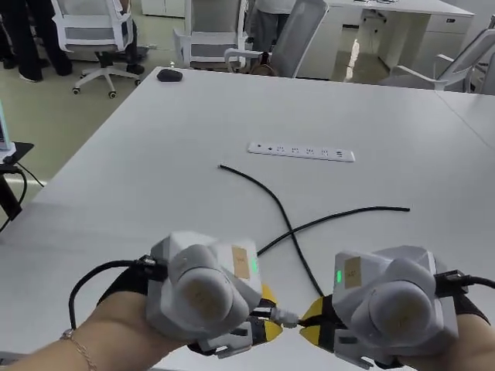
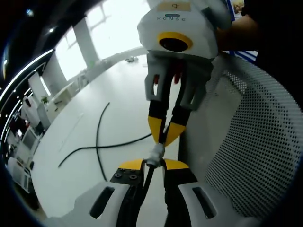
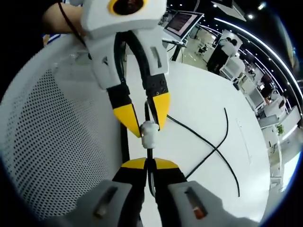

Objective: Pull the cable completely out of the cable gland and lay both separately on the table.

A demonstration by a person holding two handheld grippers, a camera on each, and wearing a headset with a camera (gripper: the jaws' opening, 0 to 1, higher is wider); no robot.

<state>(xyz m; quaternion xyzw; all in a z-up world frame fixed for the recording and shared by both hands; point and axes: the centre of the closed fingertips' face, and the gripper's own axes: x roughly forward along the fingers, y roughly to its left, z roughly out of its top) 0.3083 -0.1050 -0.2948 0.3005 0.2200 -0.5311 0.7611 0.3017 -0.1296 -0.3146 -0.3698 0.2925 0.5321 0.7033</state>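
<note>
Low in the head view my two grippers face each other tip to tip over the table's near edge. A small white cable gland (image 1: 288, 317) sits between them. My left gripper (image 2: 154, 164) is shut on the gland (image 2: 155, 153). My right gripper (image 3: 147, 163) is shut on the black cable (image 3: 149, 153) just behind the gland (image 3: 148, 132). From the grippers the cable (image 1: 286, 220) runs out over the white table (image 1: 155, 154) in two lengths that cross each other.
A white power strip (image 1: 302, 151) lies flat beyond the cable. A dark mouse-like object (image 1: 169, 75) rests near the far edge, with office chairs (image 1: 93, 31) behind it. A white perforated chair back (image 2: 255, 132) stands close beside the grippers.
</note>
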